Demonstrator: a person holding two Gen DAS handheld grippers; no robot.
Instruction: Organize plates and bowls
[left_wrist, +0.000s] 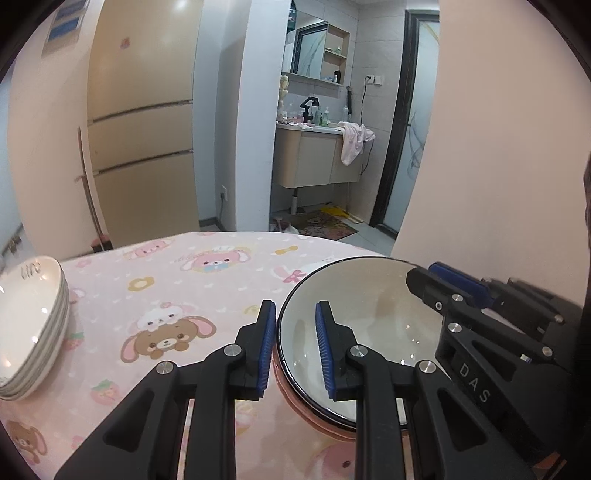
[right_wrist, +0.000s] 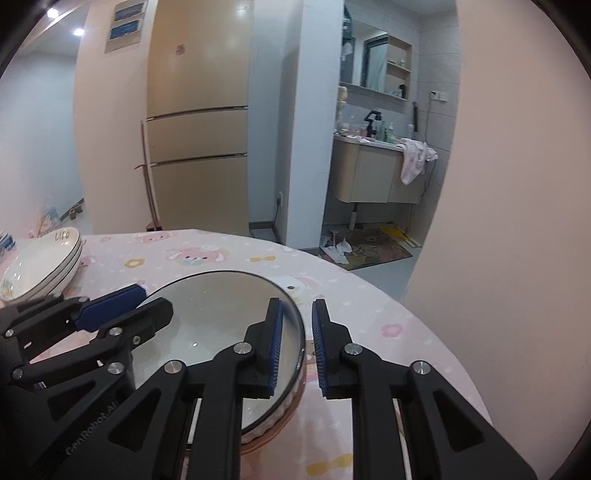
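Note:
A wide bowl (left_wrist: 369, 314), glossy grey-white inside with a dark rim and a pink outside, sits low over the table near its right end. My left gripper (left_wrist: 296, 304) is shut on its left rim, one blue pad outside and one inside. Across the bowl (right_wrist: 214, 314), my right gripper (right_wrist: 297, 301) is shut on the right rim in the same way. Each gripper also appears in the other's view: the right gripper (left_wrist: 424, 270) and the left gripper (right_wrist: 153, 297). A stack of white deep plates (left_wrist: 33, 325) with dark rims stands at the table's left end.
The round table (left_wrist: 184, 295) carries a pink cartoon-print cloth, and its far edge curves just beyond the bowl. Behind it stand a beige fridge (left_wrist: 140, 129) and an open doorway to a bathroom with a sink cabinet (left_wrist: 314, 155). A pale wall (right_wrist: 517, 221) closes the right side.

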